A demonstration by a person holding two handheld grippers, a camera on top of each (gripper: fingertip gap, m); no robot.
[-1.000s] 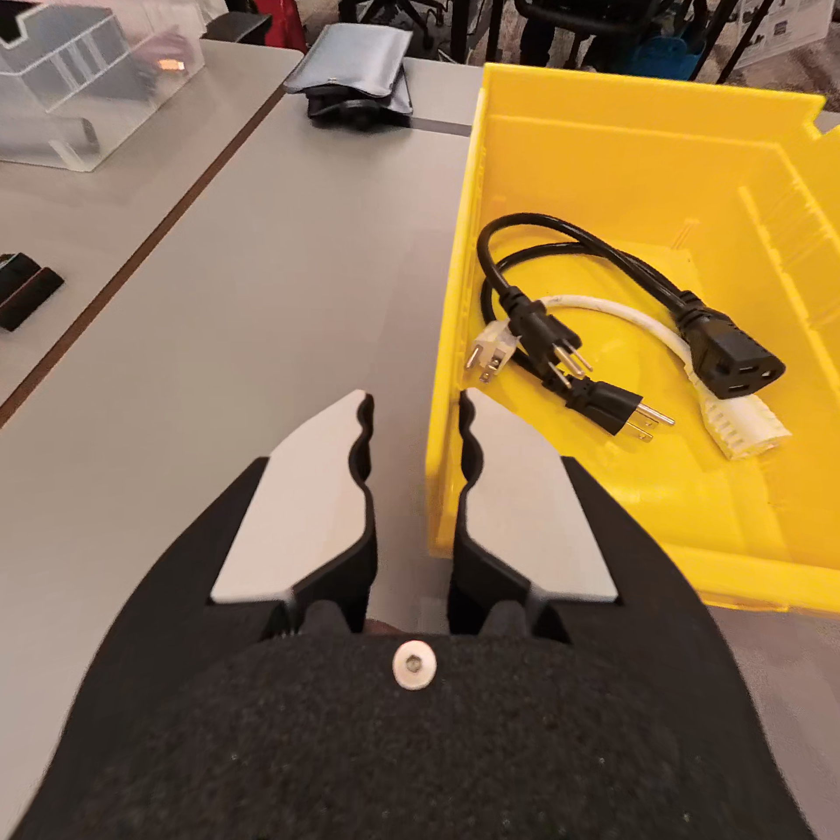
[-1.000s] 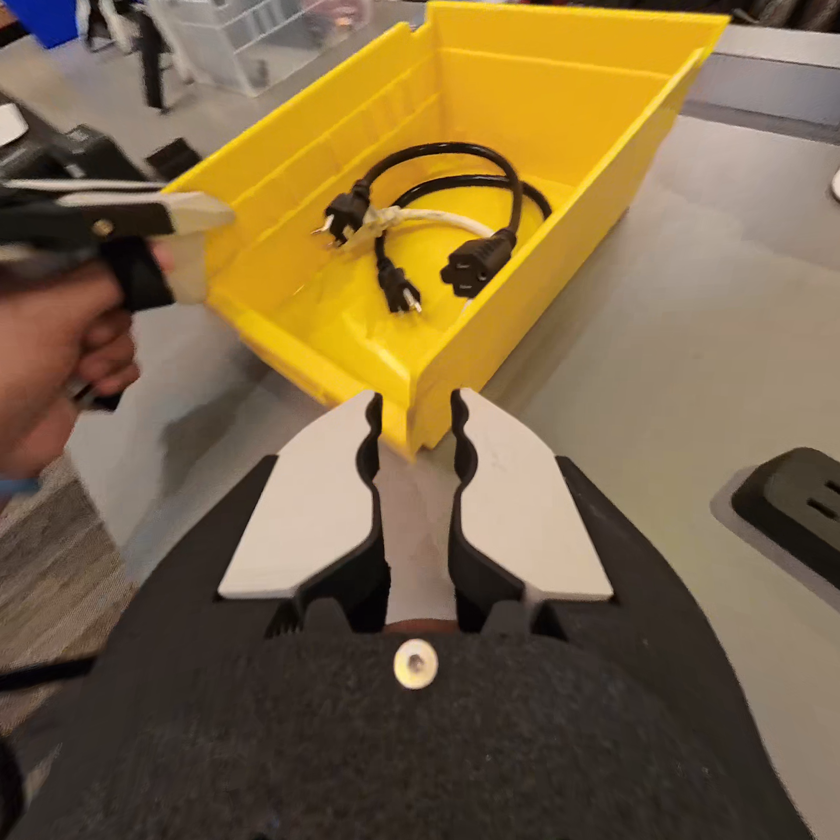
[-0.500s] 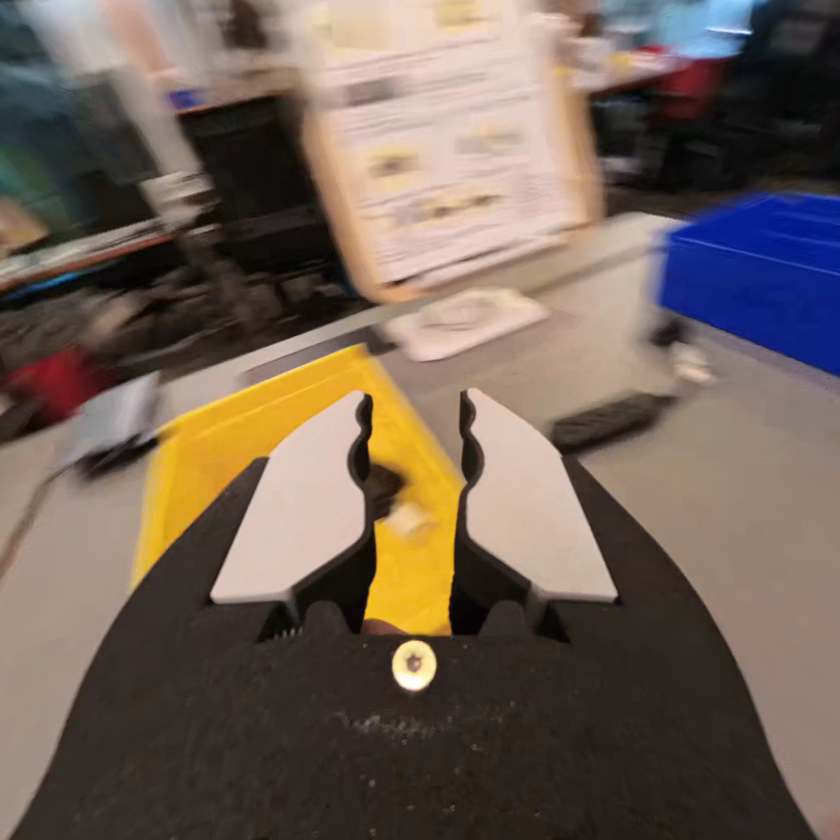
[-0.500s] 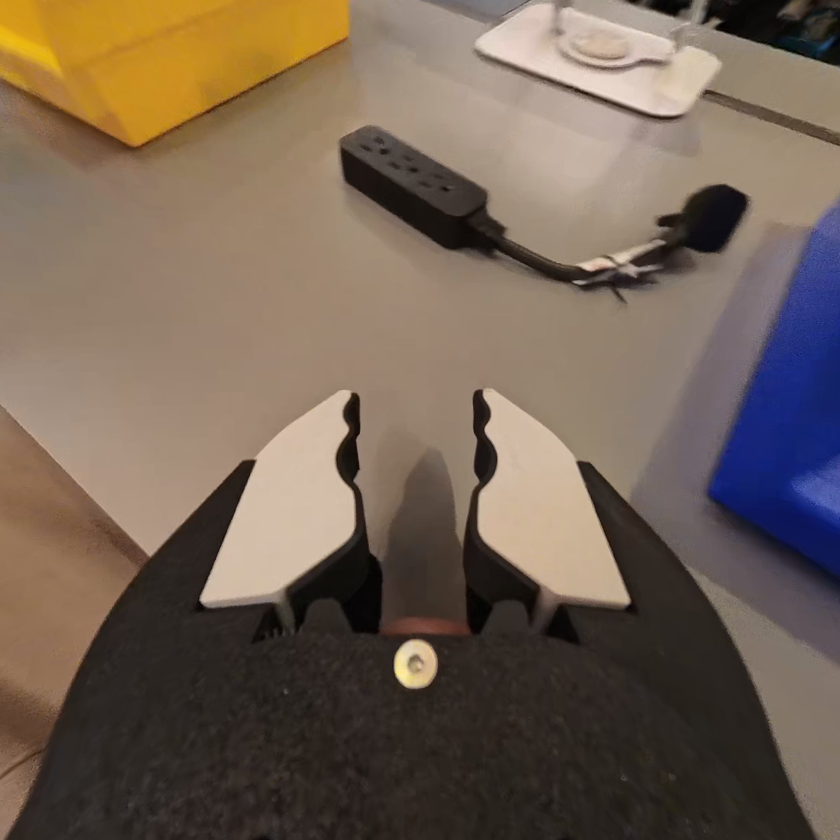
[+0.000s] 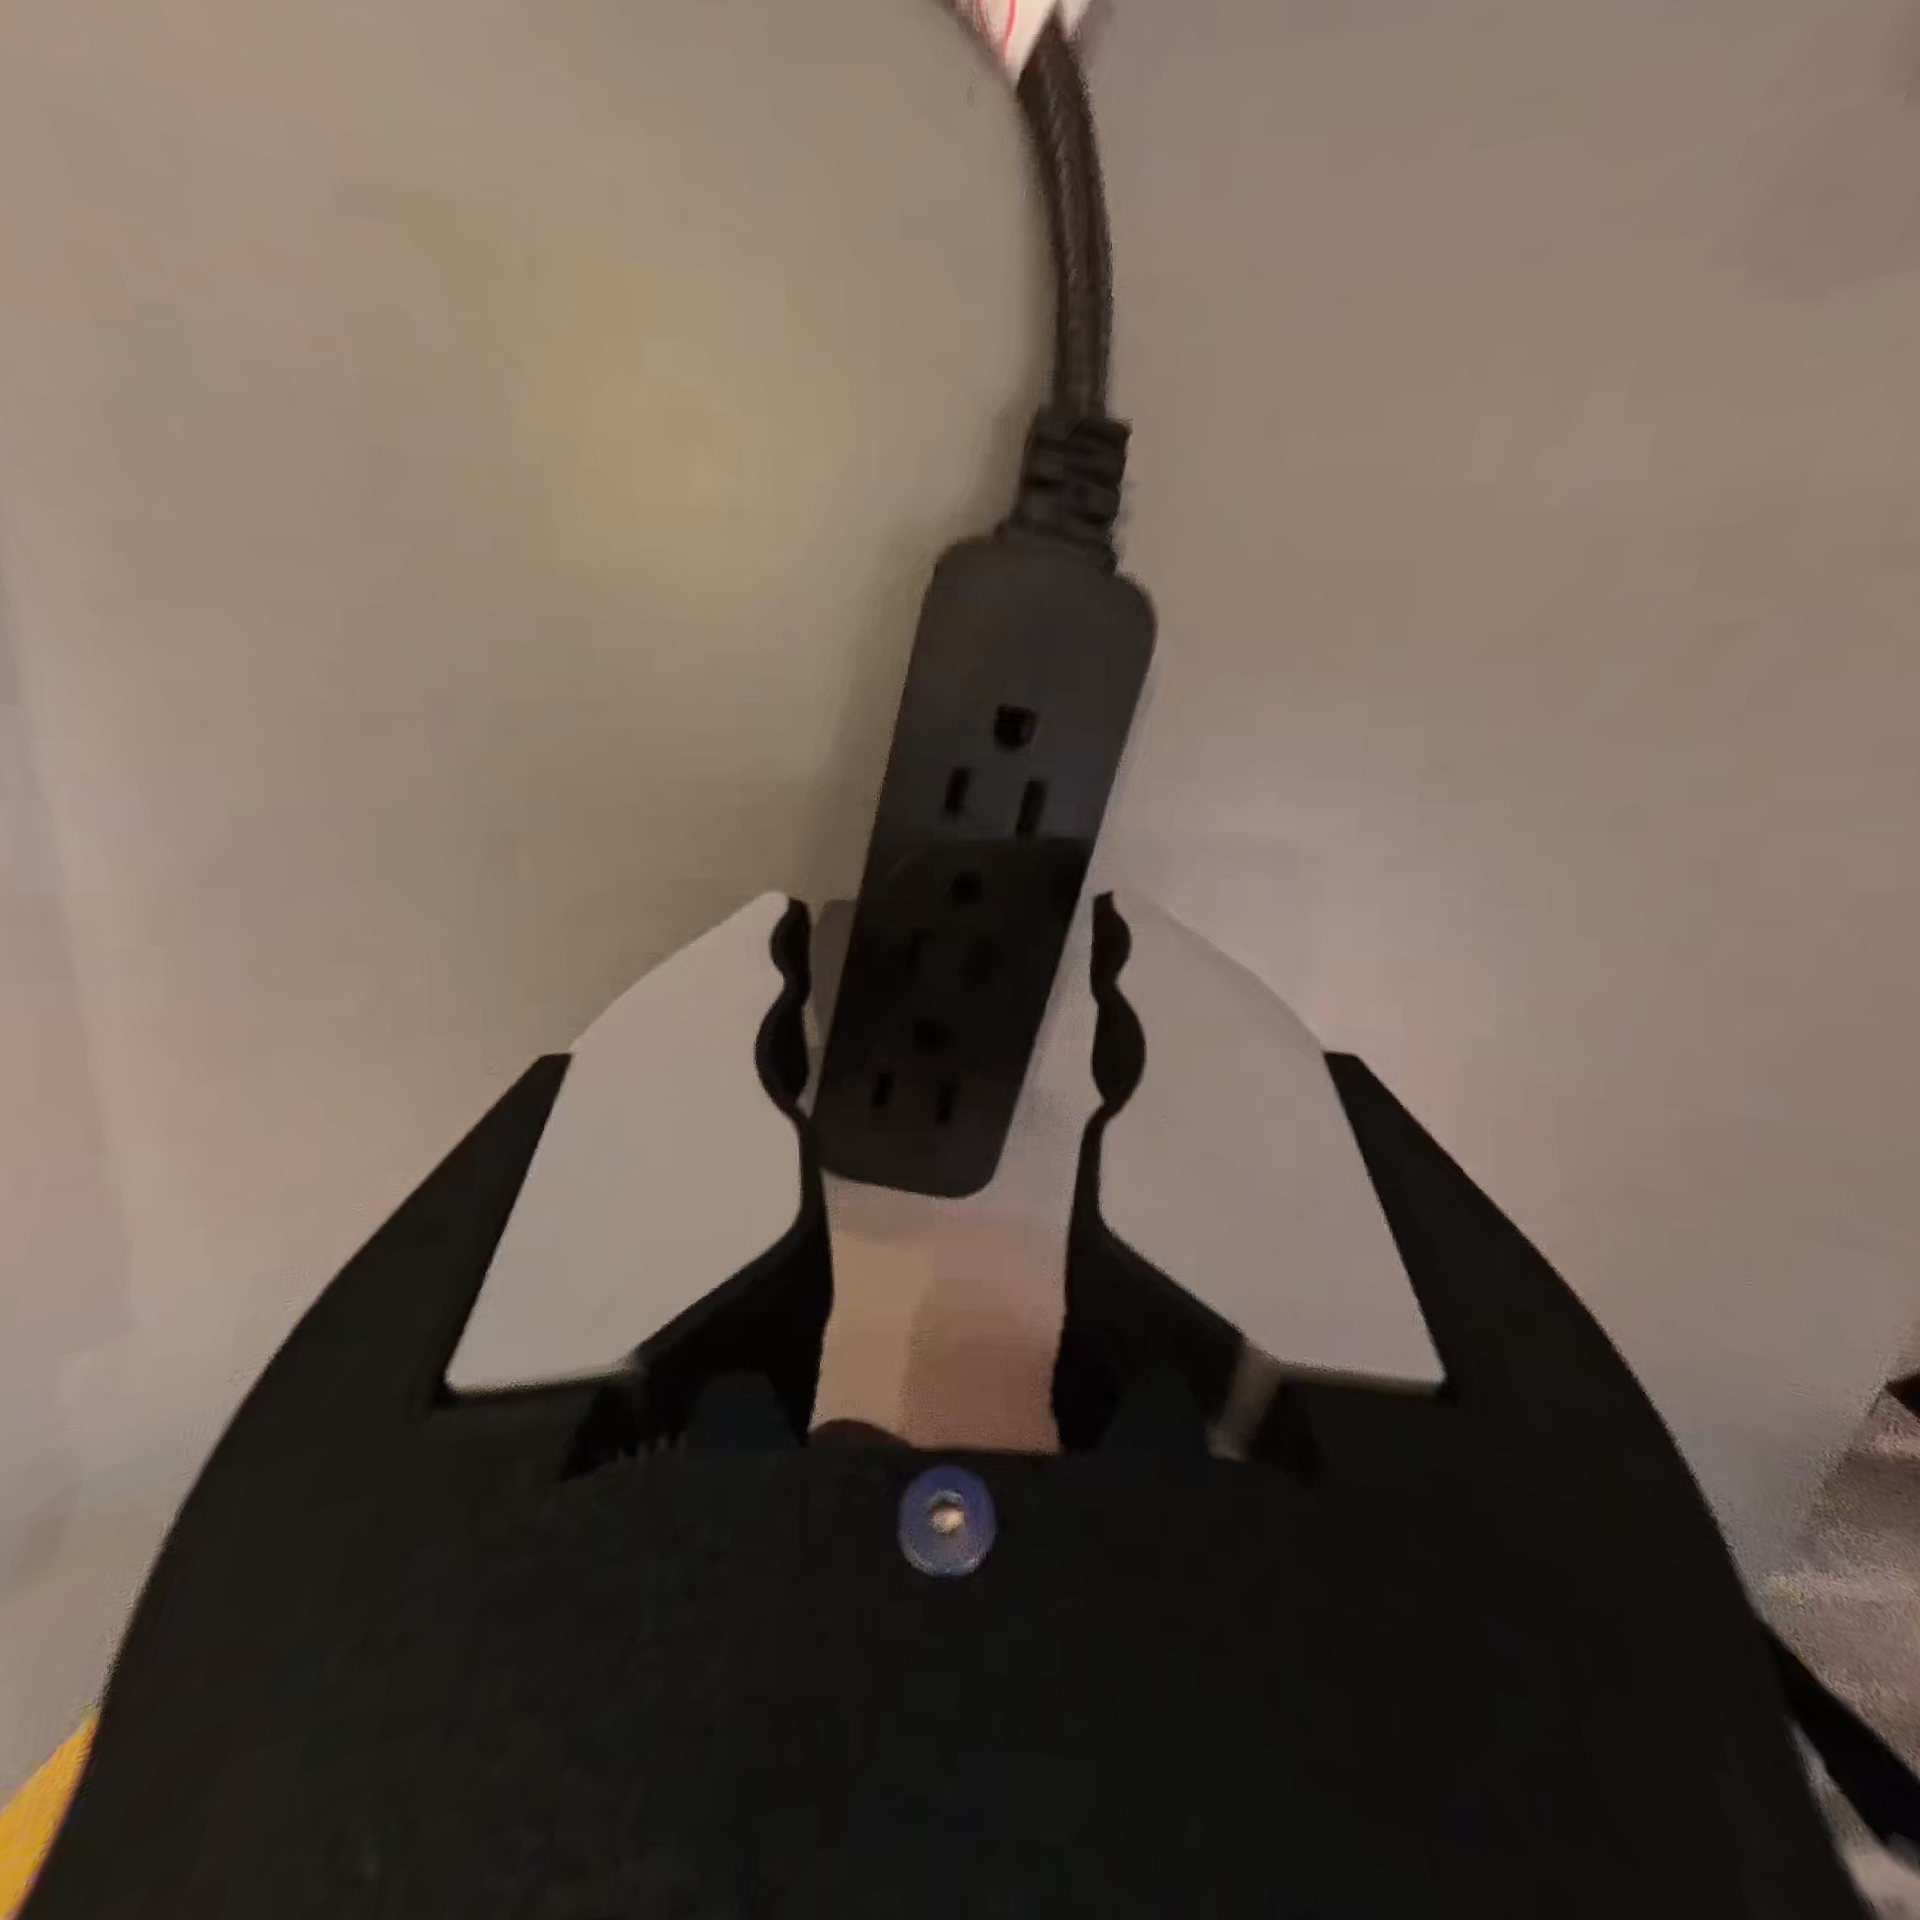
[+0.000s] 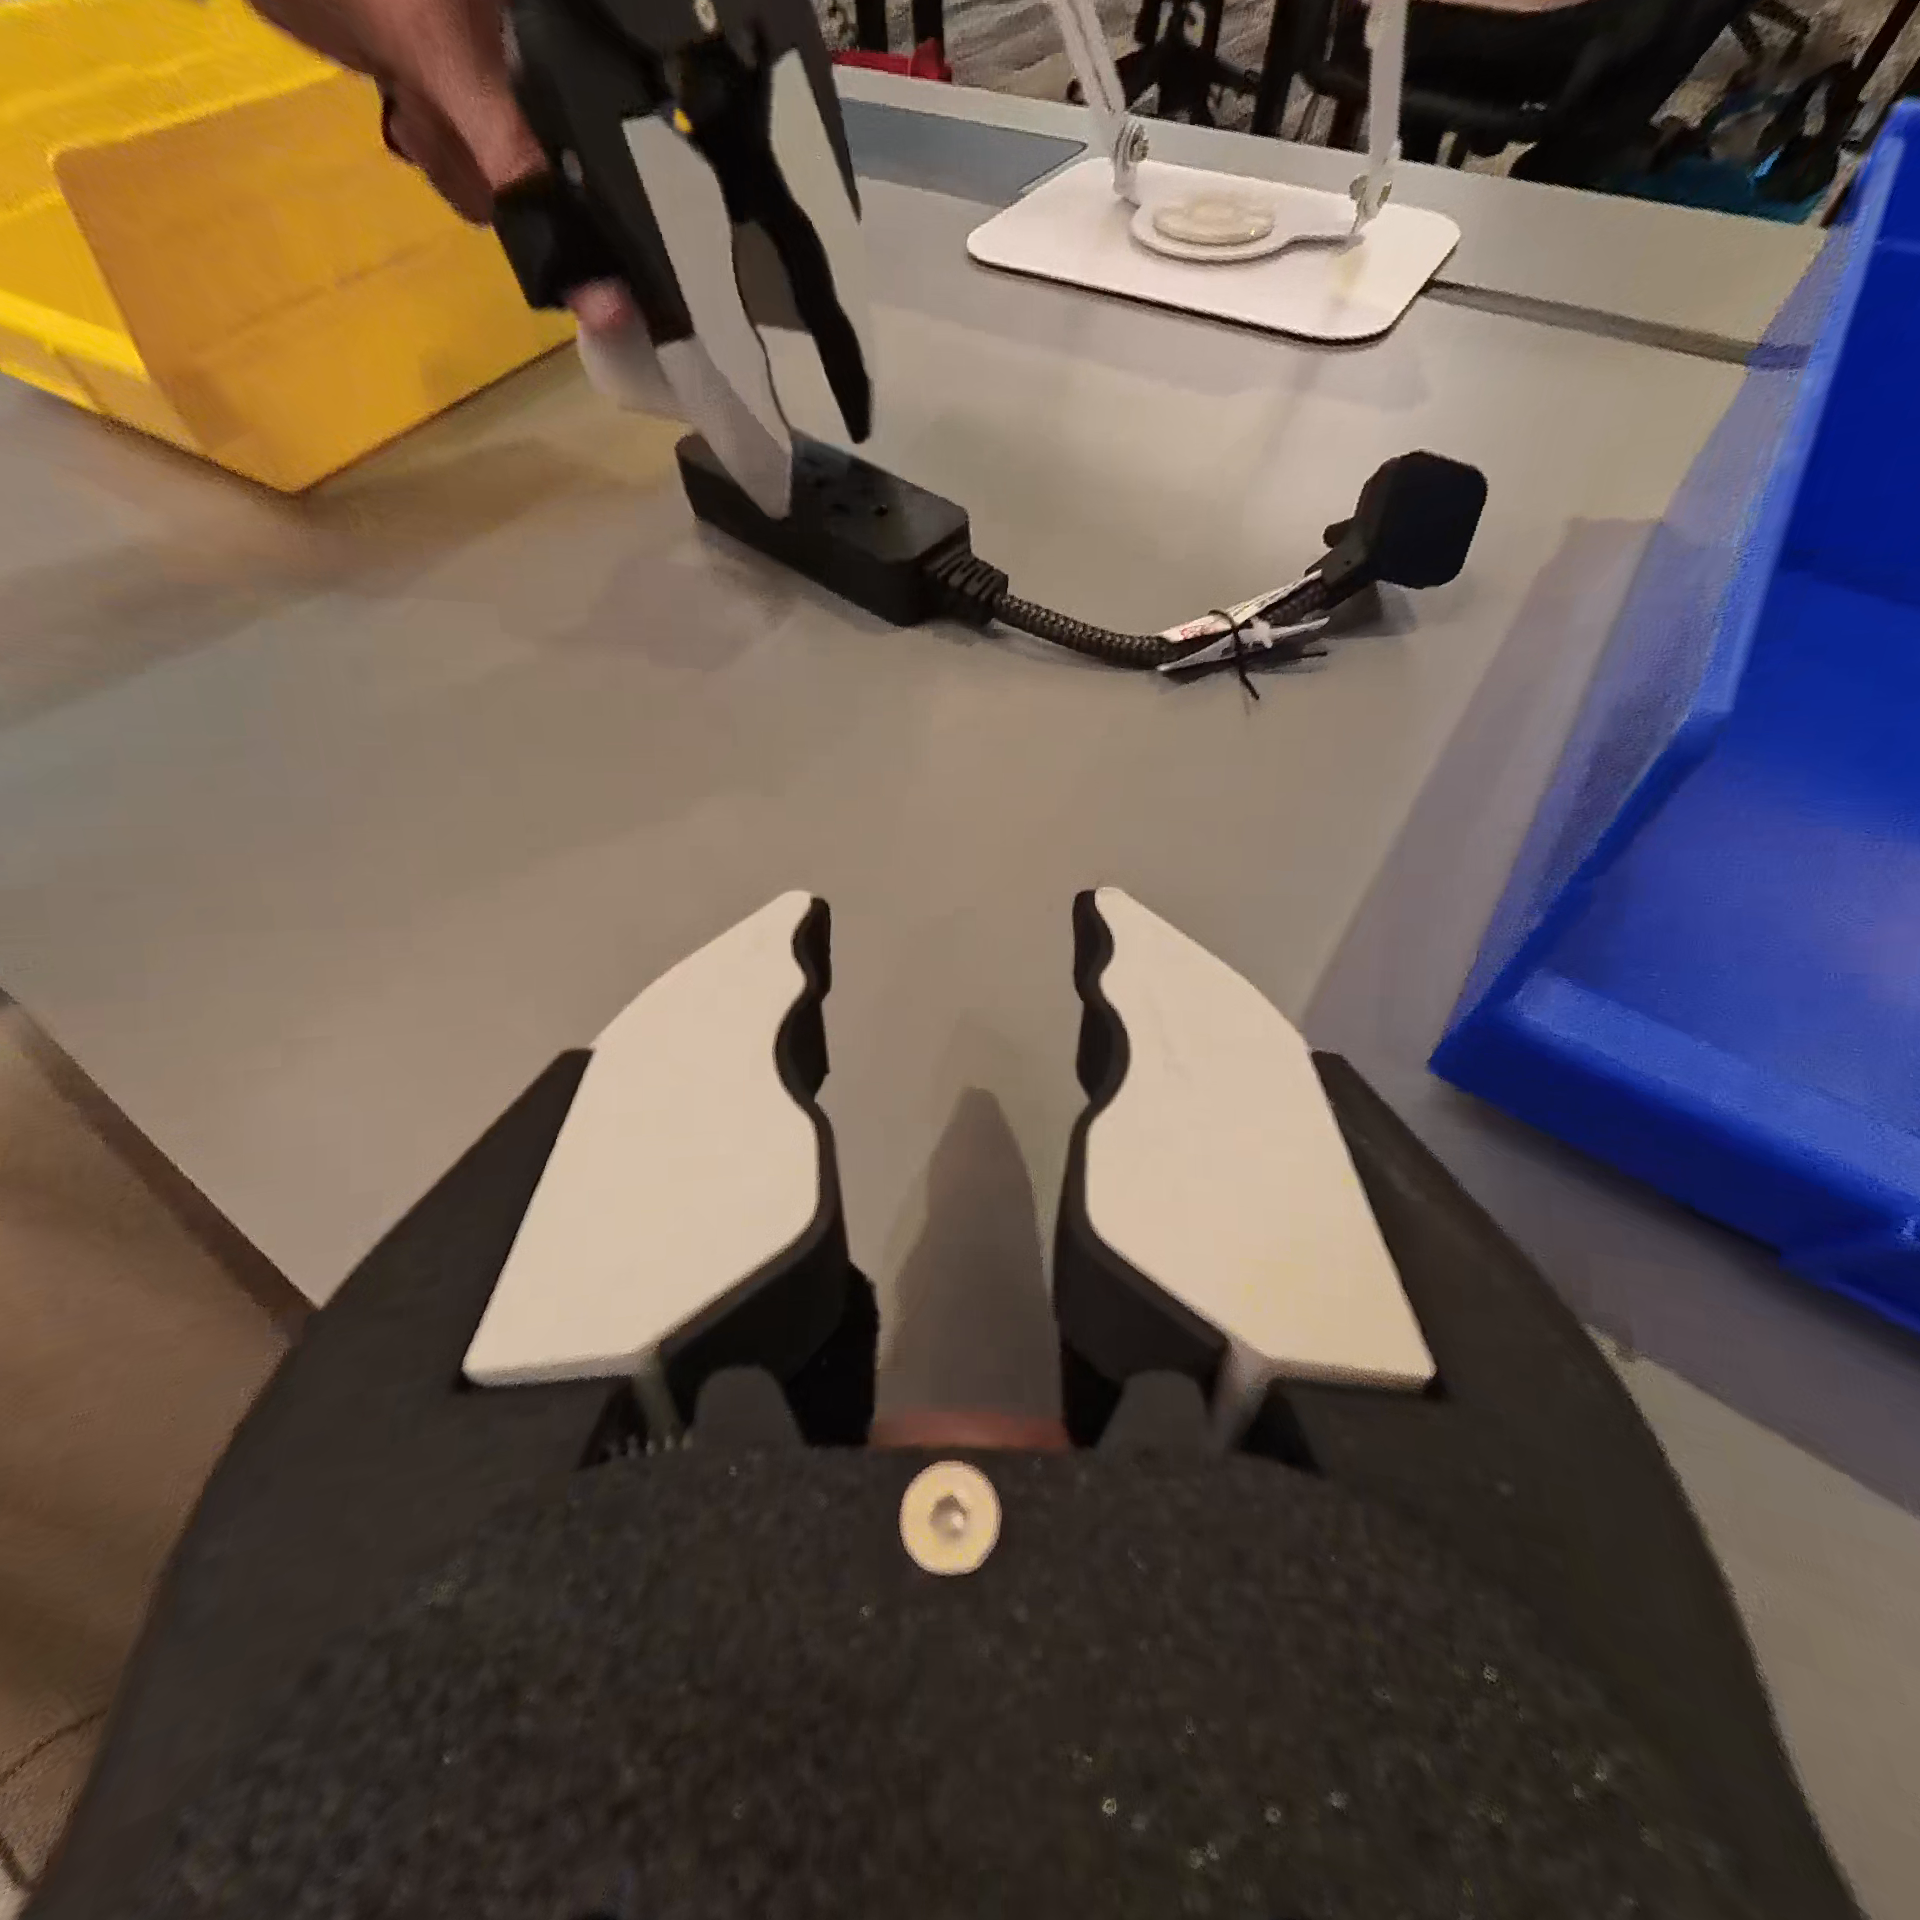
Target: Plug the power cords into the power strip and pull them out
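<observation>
Mid-table, left gripper (image 5: 940, 914) straddles the black three-outlet plastic power strip (image 5: 982, 883), jaws apart.
Steadying step; next, close on it. Right gripper (image 6: 951, 914) waits, jaws apart.

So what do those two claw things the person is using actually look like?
Both match. The left gripper and right gripper each have a broad black body with a grainy, felt-like top and one round screw in the middle. Two flat pale grey fingers fan forward, edged inside with wavy black pads. No cables show on them. A bare hand holds the left one; no sleeve is visible.
</observation>
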